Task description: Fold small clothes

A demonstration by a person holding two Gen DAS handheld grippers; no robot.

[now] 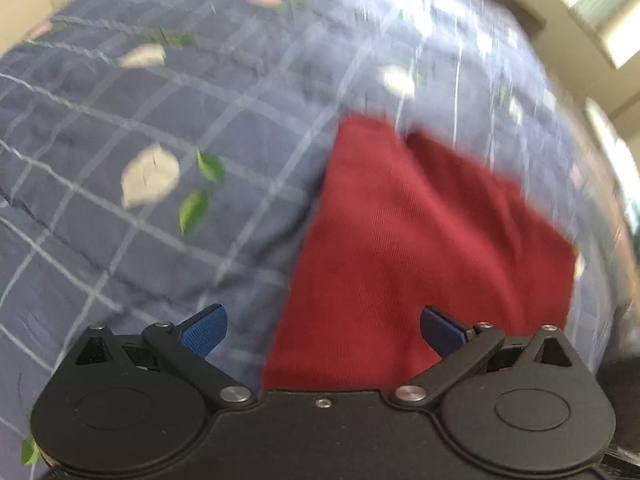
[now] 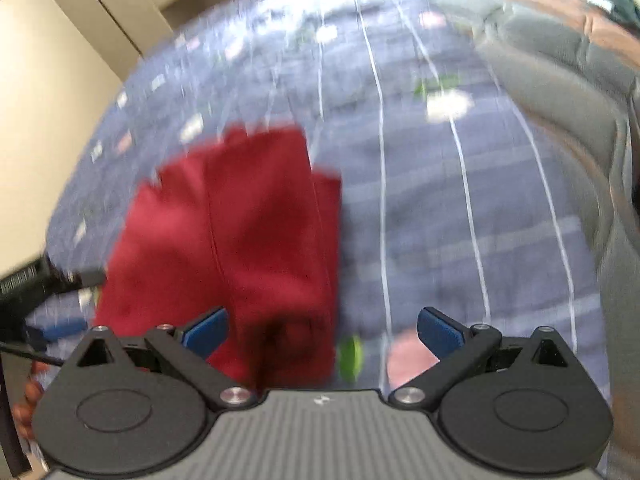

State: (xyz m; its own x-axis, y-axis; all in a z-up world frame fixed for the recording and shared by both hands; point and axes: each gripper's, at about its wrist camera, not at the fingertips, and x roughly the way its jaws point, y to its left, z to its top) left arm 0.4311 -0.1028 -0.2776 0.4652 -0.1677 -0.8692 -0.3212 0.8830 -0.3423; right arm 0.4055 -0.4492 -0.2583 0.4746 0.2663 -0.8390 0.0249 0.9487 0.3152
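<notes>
A small dark red garment (image 1: 420, 248) lies folded flat on a blue checked bedspread (image 1: 120, 220) with leaf and petal prints. My left gripper (image 1: 323, 330) is open and empty, its blue pads wide apart above the garment's near left edge. In the right wrist view the same red garment (image 2: 232, 240) lies left of centre. My right gripper (image 2: 322, 330) is open and empty above the garment's near right corner. Both views are blurred by motion.
The bedspread (image 2: 440, 220) fills both views. A grey padded cushion (image 2: 568, 128) runs along the right of the right wrist view. A beige wall or cupboard (image 2: 48, 100) stands at the left. The other gripper's black body (image 2: 36, 284) shows at the left edge.
</notes>
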